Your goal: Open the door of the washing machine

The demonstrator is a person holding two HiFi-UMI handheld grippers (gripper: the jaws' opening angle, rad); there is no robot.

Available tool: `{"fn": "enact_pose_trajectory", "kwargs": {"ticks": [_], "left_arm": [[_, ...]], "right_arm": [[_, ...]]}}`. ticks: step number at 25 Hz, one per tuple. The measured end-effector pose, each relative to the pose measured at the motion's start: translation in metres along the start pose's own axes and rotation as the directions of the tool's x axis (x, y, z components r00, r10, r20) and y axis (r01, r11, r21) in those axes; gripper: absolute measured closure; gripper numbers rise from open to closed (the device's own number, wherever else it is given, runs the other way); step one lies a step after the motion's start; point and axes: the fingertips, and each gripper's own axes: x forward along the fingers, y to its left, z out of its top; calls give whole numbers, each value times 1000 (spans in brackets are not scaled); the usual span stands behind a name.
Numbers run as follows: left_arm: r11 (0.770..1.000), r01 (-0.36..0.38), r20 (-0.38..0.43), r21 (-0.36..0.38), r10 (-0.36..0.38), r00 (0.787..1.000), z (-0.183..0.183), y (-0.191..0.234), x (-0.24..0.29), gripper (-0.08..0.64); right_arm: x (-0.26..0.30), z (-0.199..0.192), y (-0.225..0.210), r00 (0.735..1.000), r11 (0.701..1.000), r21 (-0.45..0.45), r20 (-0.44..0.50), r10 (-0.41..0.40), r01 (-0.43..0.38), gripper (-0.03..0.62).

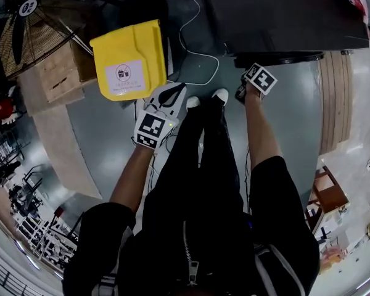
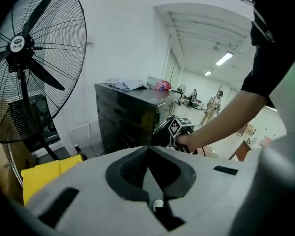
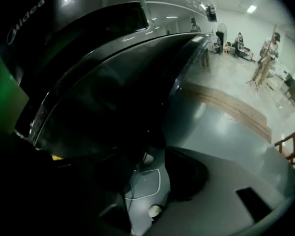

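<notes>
From your head camera, the washing machine [image 1: 283, 17] is a dark, flat-topped box. Your right gripper [image 1: 243, 91] sits against its front edge. Your left gripper [image 1: 169, 94] hangs further off, beside a smooth yellow plastic bin [image 1: 129, 57].

In the left gripper view, your left gripper [image 2: 148, 150] has its ribbed black fingers [image 2: 132, 166] pressed together to a point, with nothing between them. The washing machine [image 2: 128, 119] stands beyond, with a wire-caged fan [image 2: 27, 58] to its left.

In the right gripper view, the door [image 3: 113, 92] is a glossy, curved dark panel close above your right gripper [image 3: 155, 181]. Its fingers [image 3: 187, 173] stand apart, and grey floor and a white cable [image 3: 152, 181] show through the gap.
</notes>
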Motion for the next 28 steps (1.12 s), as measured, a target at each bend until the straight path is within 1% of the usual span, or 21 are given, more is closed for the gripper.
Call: {"fn": "enact_pose_trajectory", "kwargs": {"ticks": [2, 4, 9, 13, 16, 20, 24, 28], "left_arm": [[1000, 4, -6, -4, -4, 1000, -9, 0, -7, 558], [1000, 8, -12, -6, -8, 1000, -13, 1, -14, 557], [999, 31, -6, 9, -31, 999, -18, -2, -22, 558], [997, 62, 1, 35, -63, 998, -21, -7, -28, 557], [995, 91, 4, 52, -91, 996, -26, -15, -37, 557], [986, 139, -5, 86, -140, 990, -28, -29, -38, 558], [975, 183, -12, 126, -183, 983, -26, -52, -25, 558], [963, 212, -8, 164, -214, 977, -16, -84, -4, 557]], "right_arm": [[-4, -5, -2, 1000, 999, 52, 1, 8, -8, 423], [-8, -11, -1, 1000, 998, 68, 5, 9, -9, 433], [-16, -19, -7, 1000, 998, 70, 21, -5, 4, 456], [-27, -35, -25, 1000, 999, 47, 23, -4, 2, 468], [-41, -55, -50, 1000, 1000, 14, -2, 0, 0, 474], [-61, -78, -95, 999, 999, 11, -16, -40, 40, 500], [-79, -93, -146, 999, 999, -5, -9, -46, 46, 509], [-93, -101, -192, 999, 998, -33, -9, -54, 53, 518]]}}
